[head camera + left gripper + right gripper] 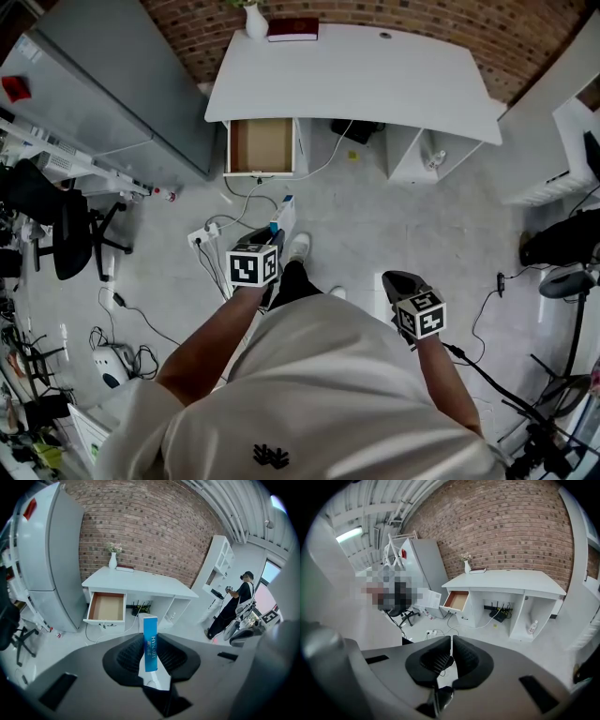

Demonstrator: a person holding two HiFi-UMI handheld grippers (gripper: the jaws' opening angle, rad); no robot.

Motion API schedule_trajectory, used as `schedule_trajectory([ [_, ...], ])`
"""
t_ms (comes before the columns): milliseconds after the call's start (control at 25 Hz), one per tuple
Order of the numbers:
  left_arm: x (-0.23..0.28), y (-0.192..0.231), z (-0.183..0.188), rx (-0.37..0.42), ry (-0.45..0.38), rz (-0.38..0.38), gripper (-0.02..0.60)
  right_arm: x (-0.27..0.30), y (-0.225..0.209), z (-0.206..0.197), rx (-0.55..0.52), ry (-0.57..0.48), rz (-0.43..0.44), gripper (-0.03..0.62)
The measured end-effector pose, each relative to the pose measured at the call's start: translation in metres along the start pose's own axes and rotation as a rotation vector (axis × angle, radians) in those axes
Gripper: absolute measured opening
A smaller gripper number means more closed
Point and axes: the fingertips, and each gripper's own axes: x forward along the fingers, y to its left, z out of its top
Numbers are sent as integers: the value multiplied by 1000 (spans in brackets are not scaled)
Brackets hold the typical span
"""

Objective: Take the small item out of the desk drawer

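My left gripper (151, 656) is shut on a small blue and white box (149, 644), which stands upright between the pads. In the head view this box (284, 214) pokes out past the left gripper (272, 234), above the floor and well short of the desk. The white desk (356, 75) stands against the brick wall with its left drawer (261, 145) pulled open; the brown inside looks empty. The same open drawer (106, 607) shows ahead in the left gripper view. My right gripper (451, 656) is shut with nothing between its pads, and it hangs at the person's right side (398, 286).
A grey cabinet (122, 84) stands left of the desk. A power strip (208, 234) and cables lie on the floor before the drawer. An office chair (70, 230) is at the left. A vase (256, 21) and a book (292, 30) sit on the desk. Another person (234, 606) stands far right.
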Motion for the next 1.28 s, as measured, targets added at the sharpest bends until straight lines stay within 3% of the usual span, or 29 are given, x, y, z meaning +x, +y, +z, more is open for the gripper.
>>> schedule_trajectory([
  [1280,-8,-8,-13,-1,-1,19,95,-3,1,-7,-31,1,22,32],
])
